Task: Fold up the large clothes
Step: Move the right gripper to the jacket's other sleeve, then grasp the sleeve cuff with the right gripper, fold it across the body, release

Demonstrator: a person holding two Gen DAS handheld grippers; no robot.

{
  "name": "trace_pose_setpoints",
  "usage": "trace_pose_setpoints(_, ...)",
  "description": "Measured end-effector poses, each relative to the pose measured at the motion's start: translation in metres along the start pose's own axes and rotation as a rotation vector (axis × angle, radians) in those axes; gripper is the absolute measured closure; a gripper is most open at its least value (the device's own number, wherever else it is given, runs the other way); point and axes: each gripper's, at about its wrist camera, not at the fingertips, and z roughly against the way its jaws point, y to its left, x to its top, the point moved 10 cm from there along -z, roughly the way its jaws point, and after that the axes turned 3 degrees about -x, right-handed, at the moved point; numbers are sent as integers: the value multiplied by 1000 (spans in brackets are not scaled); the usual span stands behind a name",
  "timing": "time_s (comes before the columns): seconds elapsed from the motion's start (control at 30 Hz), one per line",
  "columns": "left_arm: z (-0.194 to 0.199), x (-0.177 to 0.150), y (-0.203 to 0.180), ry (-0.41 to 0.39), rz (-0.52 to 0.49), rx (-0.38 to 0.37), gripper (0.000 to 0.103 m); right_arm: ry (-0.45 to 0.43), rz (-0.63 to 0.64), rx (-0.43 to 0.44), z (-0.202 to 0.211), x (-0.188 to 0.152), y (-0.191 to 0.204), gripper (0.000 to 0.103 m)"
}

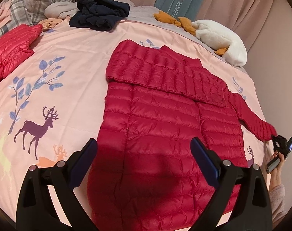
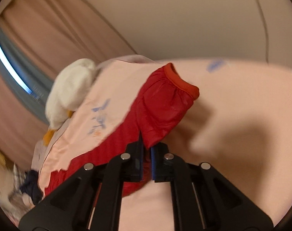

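The red jacket (image 1: pixel 161 119) lies flat on the pink bedspread (image 1: pixel 68 57), one sleeve folded across its chest. The left gripper (image 1: pixel 144 154) hovers over its hem, jaws wide and empty. The right gripper (image 2: pixel 146 144) pinches the other sleeve (image 2: pixel 161 104) near the cuff.

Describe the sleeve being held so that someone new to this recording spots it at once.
On the pink deer-print bedspread, find the large red puffer jacket laid flat in the middle. Its outstretched sleeve runs toward the bed's edge, and the right gripper is shut on it near the cuff; the other sleeve is folded across the chest.
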Motion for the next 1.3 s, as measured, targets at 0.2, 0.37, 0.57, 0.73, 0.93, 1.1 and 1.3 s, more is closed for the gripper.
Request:
trace_pose_setpoints(0.2, 3, -7, 7, 5, 24, -38, 6, -49, 207, 98, 41, -1, 88, 98)
trace_pose_setpoints(0.37, 9, -13, 18, 5, 47, -61, 6, -67, 368, 181, 68, -23, 159, 98)
trace_pose_setpoints(0.57, 12, -20, 31, 12, 84, -95, 6, -39, 564, 293, 94, -78, 244, 98)
trace_pose_setpoints(0.73, 11, -26, 37, 21, 104, -130, 6, 6, 686, 361, 105, -128, 293, 98)
trace_pose_setpoints(0.93, 7, -35, 42, 42, 135, -173, 6, 67, 820, 391, 102, -198, 333, 98)
trace_pose_setpoints(1.1, 0, -36, 36, 57, 153, -218, 6, 122, 950, 388, 97, -261, 348, 94)
trace_pose_setpoints(1.3, -12, -30, 19, 86, 154, -269, 6, 261, 1047, 327, 71, -324, 338, 46)
